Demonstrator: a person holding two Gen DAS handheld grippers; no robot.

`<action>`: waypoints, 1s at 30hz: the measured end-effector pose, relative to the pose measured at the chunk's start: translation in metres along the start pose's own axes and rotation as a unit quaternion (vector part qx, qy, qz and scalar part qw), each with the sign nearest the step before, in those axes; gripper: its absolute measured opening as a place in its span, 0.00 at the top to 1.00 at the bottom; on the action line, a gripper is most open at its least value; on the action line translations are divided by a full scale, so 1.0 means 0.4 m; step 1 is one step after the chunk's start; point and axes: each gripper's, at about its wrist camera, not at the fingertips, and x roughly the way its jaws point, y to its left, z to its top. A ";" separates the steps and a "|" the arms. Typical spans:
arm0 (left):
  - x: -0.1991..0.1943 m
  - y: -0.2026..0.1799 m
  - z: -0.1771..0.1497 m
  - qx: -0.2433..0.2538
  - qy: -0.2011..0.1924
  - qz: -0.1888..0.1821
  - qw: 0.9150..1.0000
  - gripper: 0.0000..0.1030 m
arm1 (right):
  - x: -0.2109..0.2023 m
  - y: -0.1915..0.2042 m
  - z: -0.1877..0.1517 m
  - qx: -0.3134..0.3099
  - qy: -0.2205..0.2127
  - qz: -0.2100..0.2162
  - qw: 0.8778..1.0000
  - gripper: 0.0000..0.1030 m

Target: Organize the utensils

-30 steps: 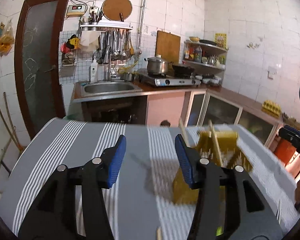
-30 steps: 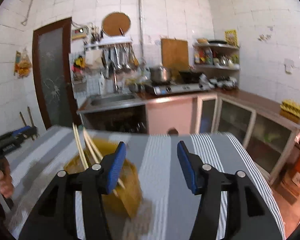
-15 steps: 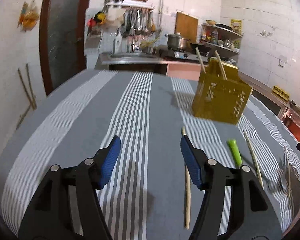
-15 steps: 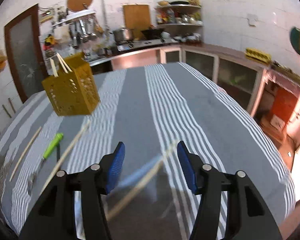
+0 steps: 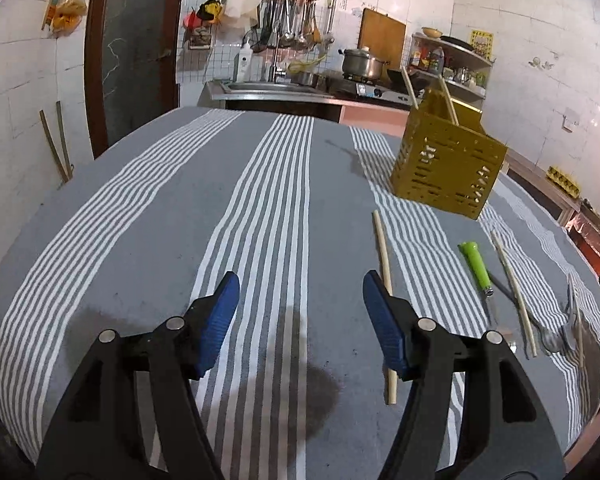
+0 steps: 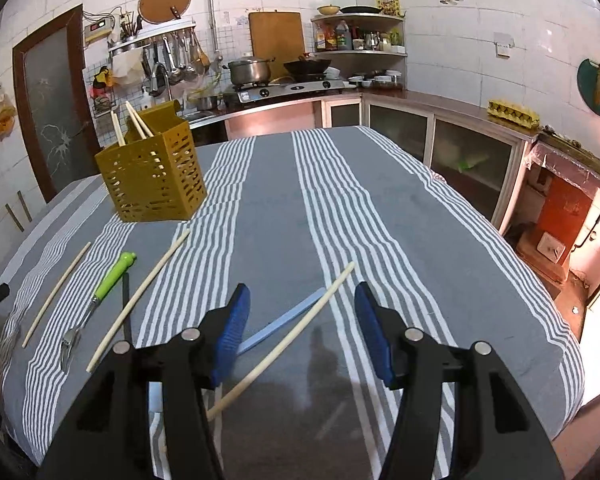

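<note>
A yellow perforated utensil basket [image 5: 448, 170] [image 6: 152, 176] stands upright on the striped cloth with chopsticks [image 6: 134, 122] in it. Loose wooden chopsticks [image 5: 384, 264] [image 6: 140, 292] lie on the cloth, with a green-handled fork [image 6: 112, 276] [image 5: 476, 266] among them. Another chopstick [image 6: 300, 320] and a pale blue flat stick [image 6: 284, 324] lie between my right gripper's fingers. My right gripper [image 6: 302, 328] is open and empty above them. My left gripper [image 5: 300, 316] is open and empty, with one chopstick just beside its right finger.
The table carries a grey cloth with white stripes [image 5: 260, 208]; its right edge [image 6: 540, 280] drops toward cabinets. A spoon and more metal utensils [image 5: 560, 332] lie at the left wrist view's far right. Behind are the sink, stove and hanging ladles.
Both grippers have tilted down and pulled back from the basket toward the near table edge. The loose utensils now lie close under them. Both stay open.
</note>
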 end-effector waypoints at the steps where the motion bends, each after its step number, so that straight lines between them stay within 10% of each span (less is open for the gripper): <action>1: -0.005 0.001 0.002 -0.001 -0.002 0.002 1.000 0.39 | -0.003 0.001 -0.001 0.000 0.000 0.001 1.000 0.48; 14: 0.018 -0.042 0.009 0.020 0.013 -0.011 1.000 0.39 | 0.052 -0.011 -0.006 -0.002 0.045 -0.035 0.998 0.52; 30: 0.047 -0.051 0.023 0.026 0.018 -0.013 0.999 0.39 | 0.118 0.040 -0.004 0.004 0.092 0.029 0.995 0.59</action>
